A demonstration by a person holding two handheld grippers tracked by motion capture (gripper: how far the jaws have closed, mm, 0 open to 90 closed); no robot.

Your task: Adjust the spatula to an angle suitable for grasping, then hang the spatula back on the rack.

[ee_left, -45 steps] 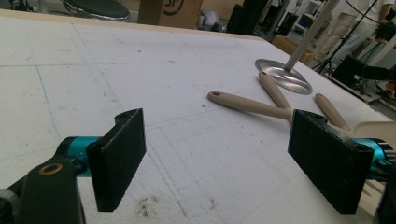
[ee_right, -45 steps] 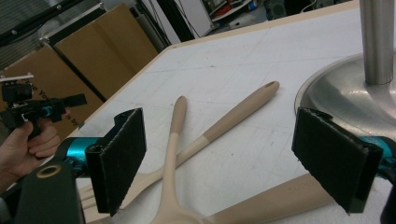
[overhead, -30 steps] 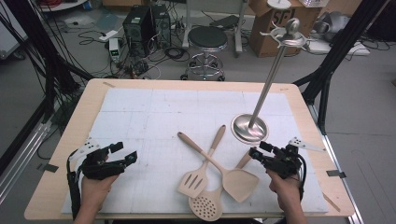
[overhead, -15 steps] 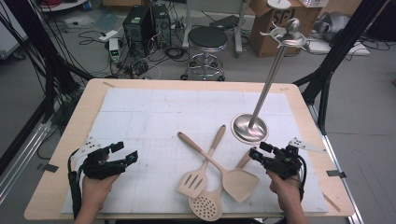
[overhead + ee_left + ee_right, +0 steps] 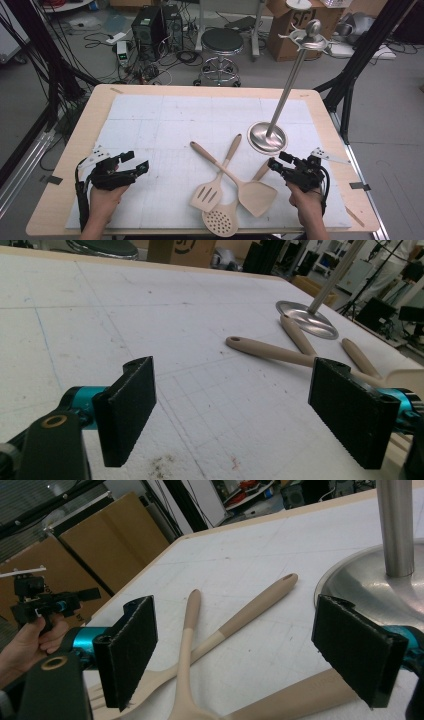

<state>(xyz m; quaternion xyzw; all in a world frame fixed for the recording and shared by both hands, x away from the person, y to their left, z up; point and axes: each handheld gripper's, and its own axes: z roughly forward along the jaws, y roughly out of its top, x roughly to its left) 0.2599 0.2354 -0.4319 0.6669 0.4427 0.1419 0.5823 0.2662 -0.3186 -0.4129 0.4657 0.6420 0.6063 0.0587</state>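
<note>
Spatulas (image 5: 227, 172) are lying crossed on the white mat (image 5: 165, 125), just ahead of my right gripper (image 5: 274, 164) and well apart from my left gripper (image 5: 140, 165). I am seeing both sets of jaws spread wide, pinching nothing. My right gripper view is showing handles (image 5: 235, 620) crossing between its jaws, and the steel stand base (image 5: 370, 587) beside the far jaw; the high view is adding the perforated spoon (image 5: 220, 220).
</note>
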